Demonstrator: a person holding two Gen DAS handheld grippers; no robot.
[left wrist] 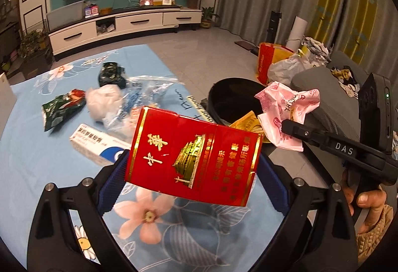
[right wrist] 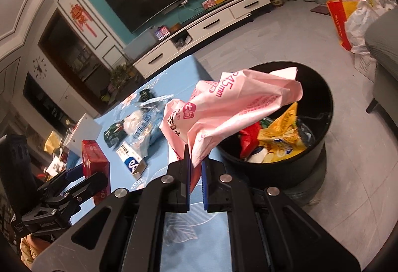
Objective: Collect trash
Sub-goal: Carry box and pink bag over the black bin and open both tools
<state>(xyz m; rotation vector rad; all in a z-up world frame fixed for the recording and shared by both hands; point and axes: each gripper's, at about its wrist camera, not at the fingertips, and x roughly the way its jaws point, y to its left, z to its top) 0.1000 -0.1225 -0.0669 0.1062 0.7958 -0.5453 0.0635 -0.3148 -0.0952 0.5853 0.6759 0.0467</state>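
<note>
My left gripper (left wrist: 191, 160) is shut on a red cigarette pack (left wrist: 194, 156), held in the air above the blue flowered tablecloth (left wrist: 32, 147). The same red cigarette pack (right wrist: 93, 156) shows at the left of the right wrist view, between the left gripper's (right wrist: 84, 172) fingers. My right gripper (right wrist: 196, 160) is shut on a crumpled pink plastic bag (right wrist: 223, 107), which hangs beside the rim of the black trash bin (right wrist: 325, 97). The pink plastic bag (left wrist: 286, 107) and the right gripper (left wrist: 286, 125) appear to the right in the left wrist view, next to the black trash bin (left wrist: 223, 95).
On the cloth lie a green snack wrapper (left wrist: 62, 107), a white crumpled wad (left wrist: 104, 100), a clear plastic bag (left wrist: 141, 95), a dark wrapper (left wrist: 110, 74) and a white medicine box (left wrist: 99, 147). Yellow and red wrappers (right wrist: 278, 137) fill the bin. A grey sofa (left wrist: 323, 87) stands at the right.
</note>
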